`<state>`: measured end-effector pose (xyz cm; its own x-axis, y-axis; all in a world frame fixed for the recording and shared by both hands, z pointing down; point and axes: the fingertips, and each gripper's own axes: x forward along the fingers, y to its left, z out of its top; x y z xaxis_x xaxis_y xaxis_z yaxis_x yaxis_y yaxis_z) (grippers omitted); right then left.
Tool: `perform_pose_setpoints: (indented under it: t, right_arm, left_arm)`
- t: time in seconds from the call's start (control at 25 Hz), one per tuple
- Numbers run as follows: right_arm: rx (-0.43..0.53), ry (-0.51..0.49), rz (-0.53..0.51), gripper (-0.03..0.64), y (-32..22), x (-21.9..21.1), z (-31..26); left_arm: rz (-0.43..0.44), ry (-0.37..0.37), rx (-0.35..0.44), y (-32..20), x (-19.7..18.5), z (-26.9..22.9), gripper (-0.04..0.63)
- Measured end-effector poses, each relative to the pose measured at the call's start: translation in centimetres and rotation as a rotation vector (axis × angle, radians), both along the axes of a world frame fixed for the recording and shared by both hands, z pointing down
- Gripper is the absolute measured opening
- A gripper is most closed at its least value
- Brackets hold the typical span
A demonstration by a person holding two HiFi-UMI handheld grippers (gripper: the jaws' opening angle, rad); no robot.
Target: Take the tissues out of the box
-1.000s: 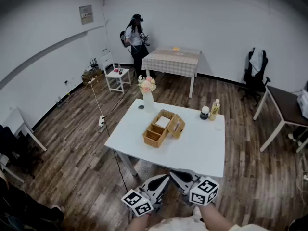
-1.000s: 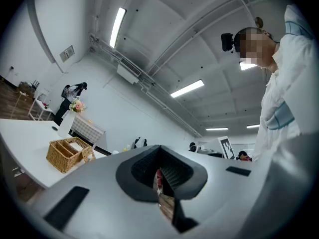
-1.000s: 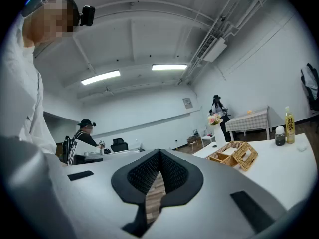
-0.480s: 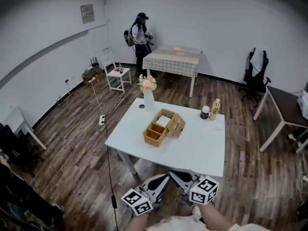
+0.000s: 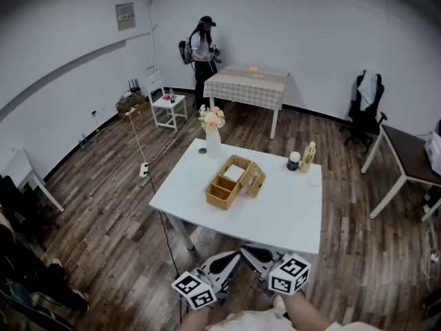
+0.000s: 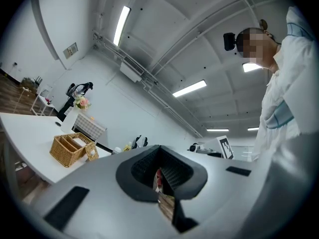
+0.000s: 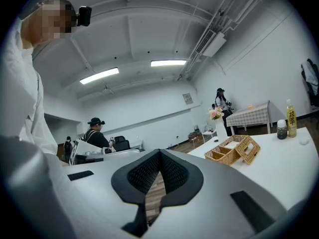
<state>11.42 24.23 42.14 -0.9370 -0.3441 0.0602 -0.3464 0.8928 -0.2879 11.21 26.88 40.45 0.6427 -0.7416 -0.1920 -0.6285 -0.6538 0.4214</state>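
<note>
The wicker box [image 5: 225,190] stood near the middle of the white table [image 5: 289,216], with its lid [image 5: 253,181] swung open to the right side. The tissues [image 5: 233,174] lay inside it as a flat white stack, in the compartment farther from the person. Both grippers were well apart from the box, held low and close to the person's body, in front of the near edge of the table. The left gripper [image 5: 233,258] had its jaws closed together with nothing between them; only a thin strip of floor showed through the pads. The right gripper [image 5: 252,253] was closed and empty in the same way, and its tip pointed toward the tip of the left one. On the far side of the table stood a white vase with flowers [image 5: 212,134], a yellow bottle [image 5: 307,156] and, just beside it, a dark jar [image 5: 294,161].
</note>
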Motion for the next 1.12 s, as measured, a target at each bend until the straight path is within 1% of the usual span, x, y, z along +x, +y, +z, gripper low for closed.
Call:
perform_pose_setpoints:
  t: [0.08, 0.2, 0.4, 0.56, 0.72, 0.84, 1.0, 1.12]
  right_arm:
    - [-0.004, -0.005, 0.005, 0.031, -0.1, -0.3, 0.2]
    - [-0.044, -0.017, -0.003, 0.034, 0.0, -0.9, 0.4]
    - [-0.067, 0.011, -0.026, 0.034, -0.3, -1.5, 1.4]
    - [-0.084, 0.016, -0.034, 0.034, -1.8, -2.2, 1.6]
    - [-0.086, 0.002, -0.06, 0.034, -4.4, -3.6, 1.7]
    - [-0.084, -0.014, -0.089, 0.034, -6.8, -5.4, 2.0]
    - [-0.085, -0.047, -0.119, 0.033, -11.0, -7.8, 2.0]
    - [-0.108, -0.077, -0.134, 0.034, -14.4, -9.5, 2.2]
  left_arm:
    - [-0.003, 0.005, 0.001, 0.1, -0.4, 0.0, 0.002]
    - [-0.006, 0.006, -0.001, 0.1, -1.0, 0.1, 0.002]
    - [-0.005, 0.028, -0.025, -0.3, -1.5, 1.2, 0.002]
    - [-0.009, 0.033, -0.036, -1.8, -2.3, 1.4, 0.002]
    - [-0.022, 0.035, -0.04, -4.4, -3.5, 1.4, 0.002]
    - [-0.045, 0.033, -0.053, -6.9, -5.2, 1.7, 0.002]
    - [-0.087, 0.039, -0.067, -11.0, -7.6, 1.9, 0.002]
    - [-0.112, 0.024, -0.073, -14.5, -9.3, 1.9, 0.002]
